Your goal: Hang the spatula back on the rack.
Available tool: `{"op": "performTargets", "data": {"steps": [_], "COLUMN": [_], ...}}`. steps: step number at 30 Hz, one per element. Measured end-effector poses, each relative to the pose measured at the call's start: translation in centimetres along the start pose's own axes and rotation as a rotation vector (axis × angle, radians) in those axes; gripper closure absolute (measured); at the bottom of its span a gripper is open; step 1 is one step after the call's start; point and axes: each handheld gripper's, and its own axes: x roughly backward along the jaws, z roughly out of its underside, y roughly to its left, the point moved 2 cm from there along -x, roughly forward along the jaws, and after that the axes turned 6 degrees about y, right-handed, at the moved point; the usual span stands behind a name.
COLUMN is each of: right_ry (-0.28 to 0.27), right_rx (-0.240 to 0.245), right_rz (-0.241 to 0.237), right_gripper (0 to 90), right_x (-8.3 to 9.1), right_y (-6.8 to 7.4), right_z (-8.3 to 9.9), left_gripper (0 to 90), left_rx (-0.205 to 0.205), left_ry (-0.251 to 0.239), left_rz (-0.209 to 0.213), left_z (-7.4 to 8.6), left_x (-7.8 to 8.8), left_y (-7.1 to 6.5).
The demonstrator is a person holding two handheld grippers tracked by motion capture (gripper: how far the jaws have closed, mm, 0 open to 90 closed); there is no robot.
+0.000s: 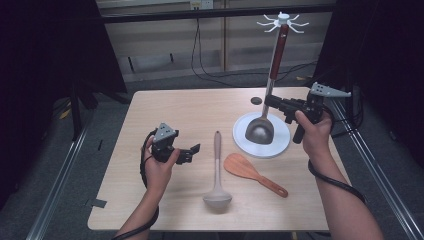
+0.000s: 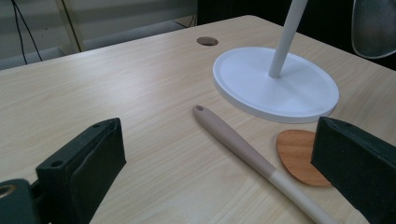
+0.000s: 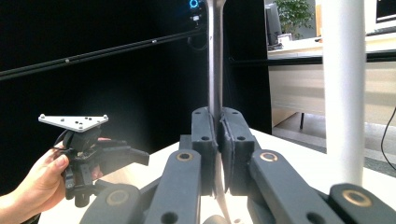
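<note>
Jaws of the right tool (image 1: pixel 270 101) clamp the ladle (image 1: pixel 260 129) handle above the white stand base (image 1: pixel 280 142) near the tabletop's (image 1: pixel 175 115) right edge, while the left tool (image 1: pixel 192 151) hangs open.

Metal ladle (image 1: pixel 260 129) with dark red handle, steel shaft, grey bowl. Stands nearly upright, slightly tilted, handle end up near the white hook crown (image 1: pixel 283 21) of the rack, bowl down just over the rack's round white base (image 1: pixel 280 146); contact with base unclear. Shaft clamped between the pads of the right gripper (image 1: pixel 268 99), about mid-length. In the right gripper view the thin steel shaft (image 3: pixel 215 56) rises vertically out of the pressed-together pads.
</note>
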Motion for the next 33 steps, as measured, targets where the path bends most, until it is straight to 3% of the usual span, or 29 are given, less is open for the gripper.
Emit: {"op": "performTargets", "data": {"steps": [10,27,31,33], "right_ry": [-0.007,-0.024,-0.038,-0.059], "right_rx": [-0.007,-0.029,-0.032,-0.047], "right_rz": [-0.002,0.04,0.06,0.065], "right_gripper": [84.7,82.1,79.3,72.3], "right_x": [-0.7,0.4,0.6,0.7], "right_y": [0.2,-0.4,-0.7,-0.8], "right_z": [0.1,0.5,0.4,0.1], "left_gripper": [2.8,2.8,2.9,2.9], "left_rx": [-0.001,-0.008,-0.01,-0.008], "left_ry": [-0.004,0.005,0.009,0.008], "left_rz": [-0.003,-0.004,-0.007,-0.008], "left_z": [-0.1,-0.1,0.1,0.1], "left_x": [0.3,0.2,0.2,0.2], "left_y": [-0.1,-0.2,-0.1,-0.1]}}
